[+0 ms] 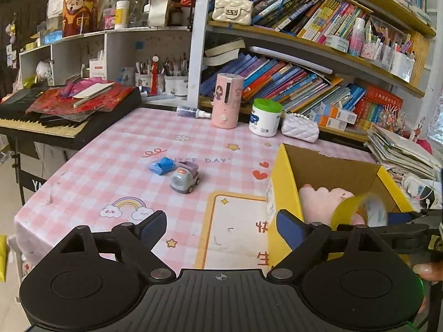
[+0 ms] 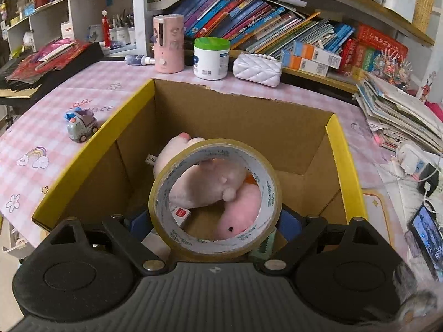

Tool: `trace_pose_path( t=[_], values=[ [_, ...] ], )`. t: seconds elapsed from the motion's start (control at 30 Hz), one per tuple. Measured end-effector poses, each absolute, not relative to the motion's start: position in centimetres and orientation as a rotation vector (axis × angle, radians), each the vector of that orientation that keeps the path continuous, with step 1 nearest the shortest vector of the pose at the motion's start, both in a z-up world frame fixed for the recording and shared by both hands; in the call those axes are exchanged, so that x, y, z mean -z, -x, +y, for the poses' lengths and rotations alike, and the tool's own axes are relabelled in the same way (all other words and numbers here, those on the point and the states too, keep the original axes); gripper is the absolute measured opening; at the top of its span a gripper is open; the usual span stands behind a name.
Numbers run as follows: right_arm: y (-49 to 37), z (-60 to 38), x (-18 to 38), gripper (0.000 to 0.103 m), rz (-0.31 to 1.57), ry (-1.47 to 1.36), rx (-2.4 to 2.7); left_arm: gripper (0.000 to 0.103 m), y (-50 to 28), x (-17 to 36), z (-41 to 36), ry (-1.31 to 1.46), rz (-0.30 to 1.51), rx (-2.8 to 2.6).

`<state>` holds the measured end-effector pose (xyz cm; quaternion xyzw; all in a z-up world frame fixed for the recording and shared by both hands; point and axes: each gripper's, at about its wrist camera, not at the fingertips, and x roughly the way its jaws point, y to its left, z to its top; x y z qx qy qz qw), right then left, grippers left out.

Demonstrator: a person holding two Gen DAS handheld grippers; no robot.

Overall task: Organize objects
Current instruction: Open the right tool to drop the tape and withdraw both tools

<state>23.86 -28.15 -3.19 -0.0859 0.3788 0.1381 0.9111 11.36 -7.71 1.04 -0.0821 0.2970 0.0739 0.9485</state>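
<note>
Left wrist alone shows blue packet (image 1: 161, 165).

tape roll (image 2: 215, 199) upright over yellow box (image 2: 91, 149) | pink plush (image 2: 199, 185) inside | toy truck (image 1: 185, 178) on table

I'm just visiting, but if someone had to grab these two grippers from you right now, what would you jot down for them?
Left gripper: open, empty, over the table beside the box.
Right gripper: holds the tape roll over the open box.
Done: pink plush toy is in the box.
Left: drop the tape in; toy truck and blue packet wait on the table.
</note>
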Motion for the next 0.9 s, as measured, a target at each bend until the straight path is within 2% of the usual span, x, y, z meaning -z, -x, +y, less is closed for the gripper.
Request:
trace_pose_path(
  t=[0.07,0.57,0.9],
  values=[
    [-23.2,-28.0,2.7,0.098,0.749,0.174,-0.28,0.092,-11.2,-0.9,-7.4,0.175,0.611,-0.153],
    [-15.6,-26.3,-2.0,0.098,0.571,0.087,-0.104,0.097,-9.8,-1.3,-4.7,0.161,0.614,-0.085],
    [-9.9,-20.4,-2.3,0.098,0.595,0.088,-0.05,0.1,-7.3,-2.4,-0.7,0.175,0.562,-0.081]
  ],
)
